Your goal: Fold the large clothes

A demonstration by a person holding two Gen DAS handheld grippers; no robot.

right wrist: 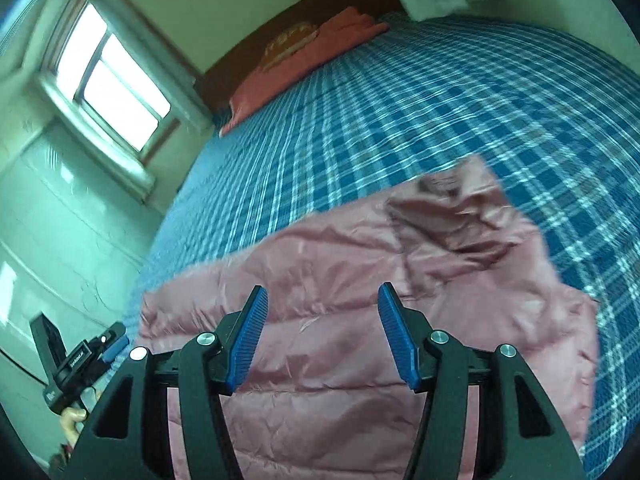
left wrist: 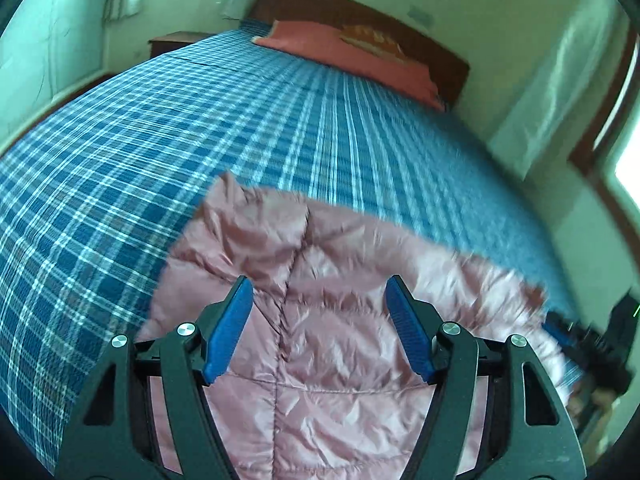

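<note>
A pink quilted puffer jacket (left wrist: 340, 340) lies spread on the blue plaid bed, its centre seam running toward me. My left gripper (left wrist: 319, 284) hovers over it, jaws open, with nothing between the blue pads. In the right wrist view the same jacket (right wrist: 460, 280) shows a rumpled sleeve or collar at its far right corner. My right gripper (right wrist: 323, 292) hangs above the jacket, also open and holding nothing. Each gripper shows blurred at the edge of the other's view: the right gripper (left wrist: 560, 326), and the left one's blue finger (right wrist: 114, 350).
The blue plaid bedsheet (left wrist: 160, 120) stretches far beyond the jacket. A red pillow (left wrist: 352, 56) lies by the dark wooden headboard (left wrist: 320, 4). A nightstand (left wrist: 172, 42) stands at the far corner. A window (right wrist: 112, 80) and pale walls flank the bed.
</note>
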